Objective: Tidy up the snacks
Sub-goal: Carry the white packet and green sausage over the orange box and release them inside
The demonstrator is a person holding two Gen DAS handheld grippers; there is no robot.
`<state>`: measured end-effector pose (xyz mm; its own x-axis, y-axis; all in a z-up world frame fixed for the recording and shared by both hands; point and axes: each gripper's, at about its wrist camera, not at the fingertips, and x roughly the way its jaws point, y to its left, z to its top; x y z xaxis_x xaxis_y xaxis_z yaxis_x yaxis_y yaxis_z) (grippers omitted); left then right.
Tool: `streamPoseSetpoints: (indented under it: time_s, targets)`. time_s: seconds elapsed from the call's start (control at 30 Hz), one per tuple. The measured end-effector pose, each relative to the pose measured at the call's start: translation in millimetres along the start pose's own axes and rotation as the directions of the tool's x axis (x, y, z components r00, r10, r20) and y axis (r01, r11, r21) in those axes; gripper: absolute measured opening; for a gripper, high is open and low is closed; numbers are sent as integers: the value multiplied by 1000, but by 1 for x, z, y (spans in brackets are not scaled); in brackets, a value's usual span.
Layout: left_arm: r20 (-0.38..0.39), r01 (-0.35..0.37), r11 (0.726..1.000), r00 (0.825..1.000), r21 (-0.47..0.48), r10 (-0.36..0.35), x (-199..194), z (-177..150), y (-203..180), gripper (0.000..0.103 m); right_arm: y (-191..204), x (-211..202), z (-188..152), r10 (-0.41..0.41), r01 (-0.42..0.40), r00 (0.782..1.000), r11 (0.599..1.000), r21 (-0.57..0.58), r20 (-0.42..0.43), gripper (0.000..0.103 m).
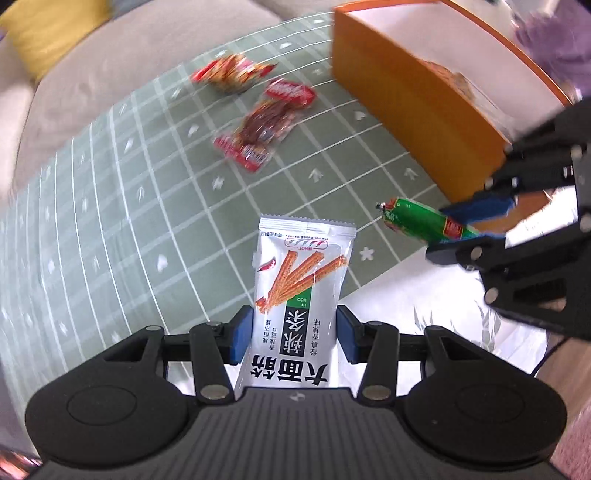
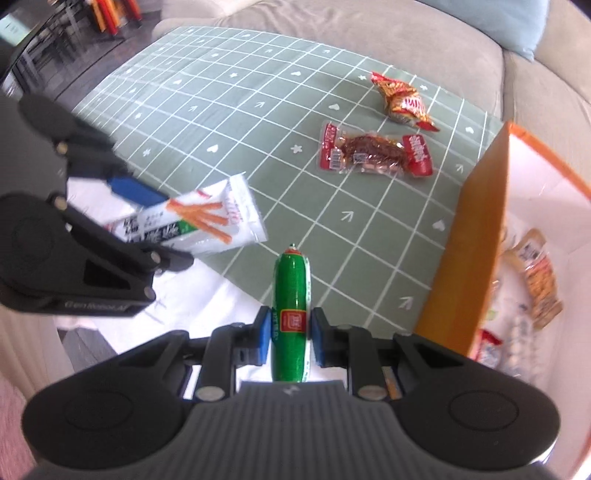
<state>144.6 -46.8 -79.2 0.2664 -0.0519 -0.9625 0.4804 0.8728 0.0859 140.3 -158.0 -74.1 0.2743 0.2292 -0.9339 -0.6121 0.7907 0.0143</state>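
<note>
My left gripper (image 1: 291, 334) is shut on a white snack-stick packet (image 1: 301, 280), held above the green grid cloth (image 1: 110, 221); the packet also shows in the right wrist view (image 2: 207, 221). My right gripper (image 2: 288, 334) is shut on a green sausage (image 2: 291, 302), also seen in the left wrist view (image 1: 421, 221). An orange box (image 1: 406, 107) stands to the right, with several snacks inside (image 2: 535, 280). A dark red snack pack (image 2: 373, 155) and a red-orange crumpled packet (image 2: 402, 99) lie on the cloth.
The cloth lies on a grey sofa seat (image 2: 369, 33). A yellow cushion (image 1: 51, 29) is at the far left. A white sheet (image 1: 424, 314) lies at the cloth's near edge. Furniture stands on the dark floor at far left (image 2: 55, 29).
</note>
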Motion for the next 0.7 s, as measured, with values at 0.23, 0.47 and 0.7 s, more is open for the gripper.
streamPoseSetpoints:
  time_s: [0.23,0.47,0.7]
  targets:
    - [50,-41,989,998,142,34,-32,44,-28,54,-30,-41,1,-16,17,1000,999,-34,9,19]
    - [96,-96,953,993,287,71,-49,95,-68,54,-77,-70,-3,-112,112,994,994,-12,4,19]
    - [124,-95,925,991,369,52,-45,145,-106,54,-133,-82,-11,-183,184,983,982,45,-17,19]
